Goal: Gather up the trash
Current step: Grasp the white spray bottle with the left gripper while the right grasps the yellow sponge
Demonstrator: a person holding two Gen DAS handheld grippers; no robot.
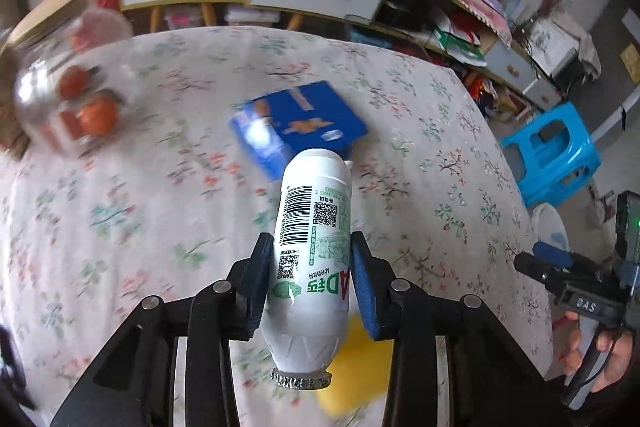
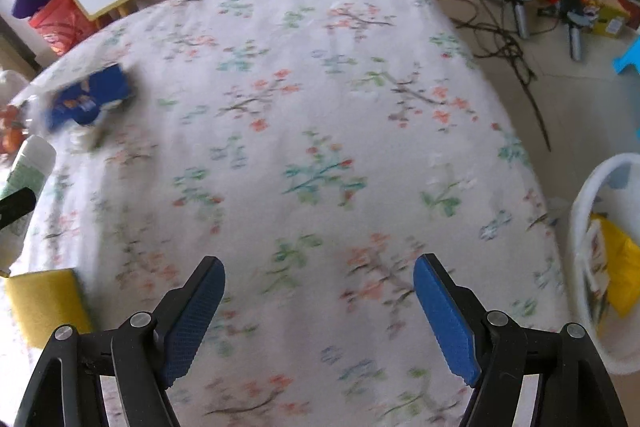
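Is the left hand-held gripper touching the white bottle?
Touching. The left wrist view shows the left hand-held gripper with both blue pads pressed against the sides of the white bottle.

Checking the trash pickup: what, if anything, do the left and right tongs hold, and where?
The left tongs clamp a white drink bottle around the middle of its body, foil-capped end toward the camera. The right tongs hold nothing.

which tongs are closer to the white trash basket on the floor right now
Right. The right tongs hang open over the tablecloth near the table's edge, with the white basket just beyond it. The left tongs, gripping the white bottle, are further in, mid-table.
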